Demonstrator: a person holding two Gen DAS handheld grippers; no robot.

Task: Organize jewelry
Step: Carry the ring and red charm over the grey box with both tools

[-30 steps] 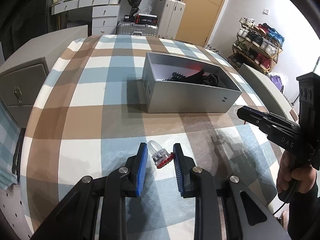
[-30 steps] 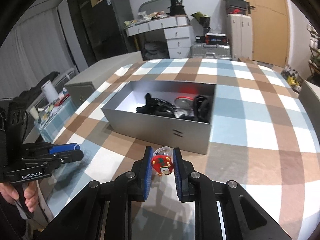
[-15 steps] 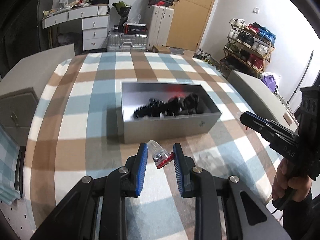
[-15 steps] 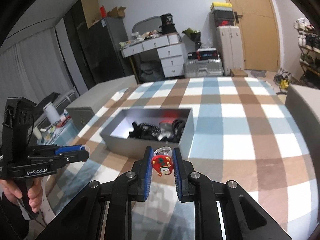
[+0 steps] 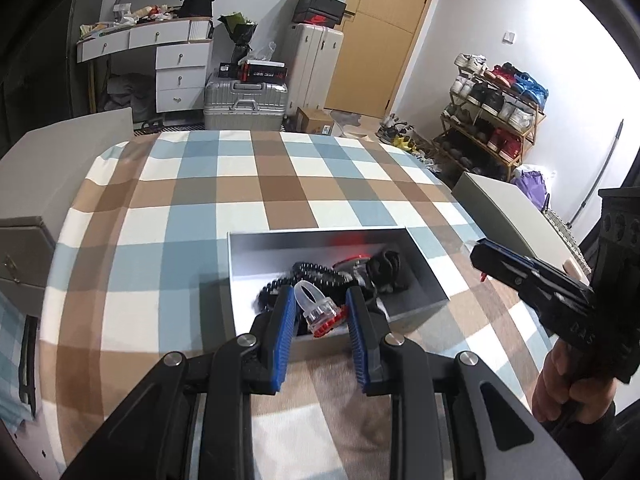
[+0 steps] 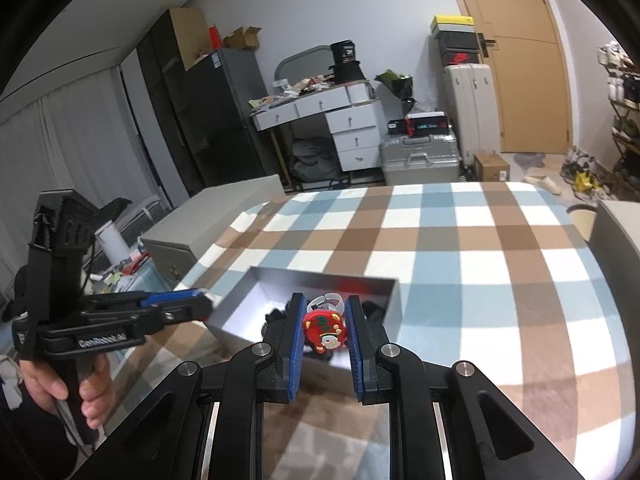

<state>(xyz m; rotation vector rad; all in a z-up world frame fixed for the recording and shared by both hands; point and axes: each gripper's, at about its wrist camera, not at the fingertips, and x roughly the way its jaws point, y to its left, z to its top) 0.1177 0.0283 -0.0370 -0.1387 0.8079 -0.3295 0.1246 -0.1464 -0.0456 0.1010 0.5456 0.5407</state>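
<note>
The left gripper (image 5: 320, 312) has its blue-padded jaws drawn narrow, pinching a clear plastic toy ring (image 5: 316, 309) with a red base. The clear band points up and away from the camera. The gripper hangs above the near edge of an open grey box (image 5: 424, 268).

The right gripper (image 6: 323, 326) is likewise drawn narrow, clamping a red cartoon-figure toy ring (image 6: 323, 328). Its clear band shows just behind the red figure. This gripper also hangs over the near wall of the grey box.

Inside the box lies a string of black beads (image 5: 316, 270), tangled with other dark pieces that are hard to tell apart, and a red item behind them.

The box sits on a table covered with a blue, brown and white checked cloth (image 5: 256, 184).

At the edge of each view, a person's hand (image 6: 76, 388) grips the other gripper's handle.

Beyond the table stand a white dresser (image 6: 352, 132), a silver suitcase (image 5: 244, 100), a wooden door (image 5: 384, 36) and a shoe rack (image 5: 492, 116).
</note>
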